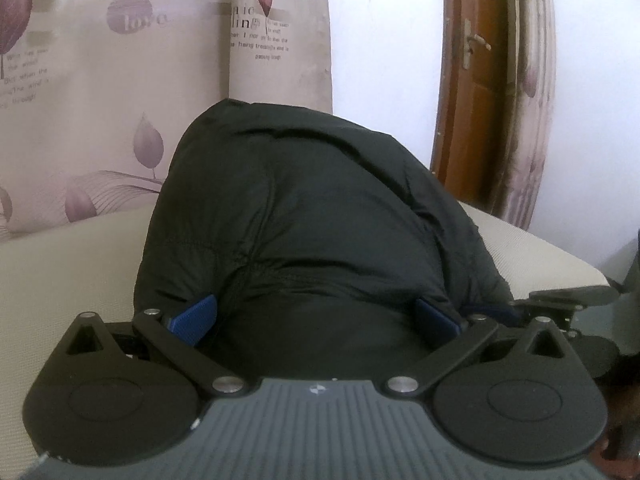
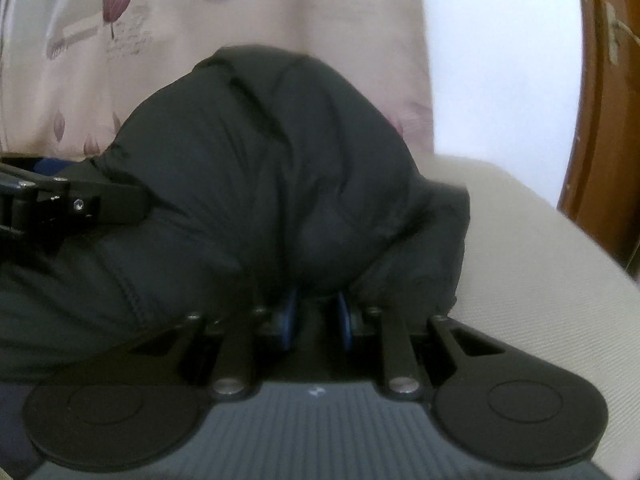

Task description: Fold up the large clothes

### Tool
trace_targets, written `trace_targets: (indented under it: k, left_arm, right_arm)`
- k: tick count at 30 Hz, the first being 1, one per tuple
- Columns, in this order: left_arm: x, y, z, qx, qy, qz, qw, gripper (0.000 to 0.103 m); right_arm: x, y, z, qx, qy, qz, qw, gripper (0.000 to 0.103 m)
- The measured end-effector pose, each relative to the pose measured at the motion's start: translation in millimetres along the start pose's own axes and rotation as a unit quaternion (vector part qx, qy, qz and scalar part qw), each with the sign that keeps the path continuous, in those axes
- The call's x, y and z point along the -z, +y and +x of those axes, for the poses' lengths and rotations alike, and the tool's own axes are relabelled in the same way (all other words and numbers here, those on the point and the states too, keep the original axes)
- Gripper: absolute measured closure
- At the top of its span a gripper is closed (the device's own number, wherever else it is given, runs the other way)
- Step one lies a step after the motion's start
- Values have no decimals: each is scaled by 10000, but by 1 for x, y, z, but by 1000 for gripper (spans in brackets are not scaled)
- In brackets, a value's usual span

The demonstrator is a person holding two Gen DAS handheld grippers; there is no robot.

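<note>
A black puffy jacket (image 1: pixel 304 200) lies bunched in a high mound on a beige padded surface (image 1: pixel 60 272). My left gripper (image 1: pixel 316 315) stands wide, and the jacket bulges into the gap and touches both blue pads (image 1: pixel 196 314). In the right wrist view the same jacket (image 2: pixel 260 160) fills the middle. My right gripper (image 2: pixel 317 316) is nearly closed, its blue pads pinching a fold at the jacket's near edge. The left gripper (image 2: pixel 80 200) reaches in from the left against the jacket's side. Part of the right gripper (image 1: pixel 560 300) shows at the far right of the left wrist view.
A pale curtain (image 1: pixel 100 100) printed with leaves and text hangs close behind the jacket. To the right are a white wall (image 1: pixel 384 40) and a brown wooden door (image 1: pixel 476 80) with a handle. The beige surface (image 2: pixel 540 260) stretches to the right of the jacket.
</note>
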State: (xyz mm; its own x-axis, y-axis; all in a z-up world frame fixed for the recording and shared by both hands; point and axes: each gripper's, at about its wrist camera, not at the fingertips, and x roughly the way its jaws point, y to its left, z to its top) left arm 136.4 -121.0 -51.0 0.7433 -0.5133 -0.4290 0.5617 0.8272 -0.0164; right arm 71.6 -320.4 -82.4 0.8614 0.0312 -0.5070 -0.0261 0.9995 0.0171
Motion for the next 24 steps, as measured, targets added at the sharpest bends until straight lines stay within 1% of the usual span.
trace_targets:
  k: [5,14,24]
  left_arm:
    - [0,0,4,-67,67,23,10000,0]
    - [1,-2,4,-142,107,45,9998,0]
    - [-3,-5,3,-248,220,15,9994,0]
  right_arm:
    - [8,0,-2,-66,-107,101,9999,83]
    - [17,-1,-14,19,-184,106,9998,82]
    - [9,3,-18,191,-34,91,9998,82]
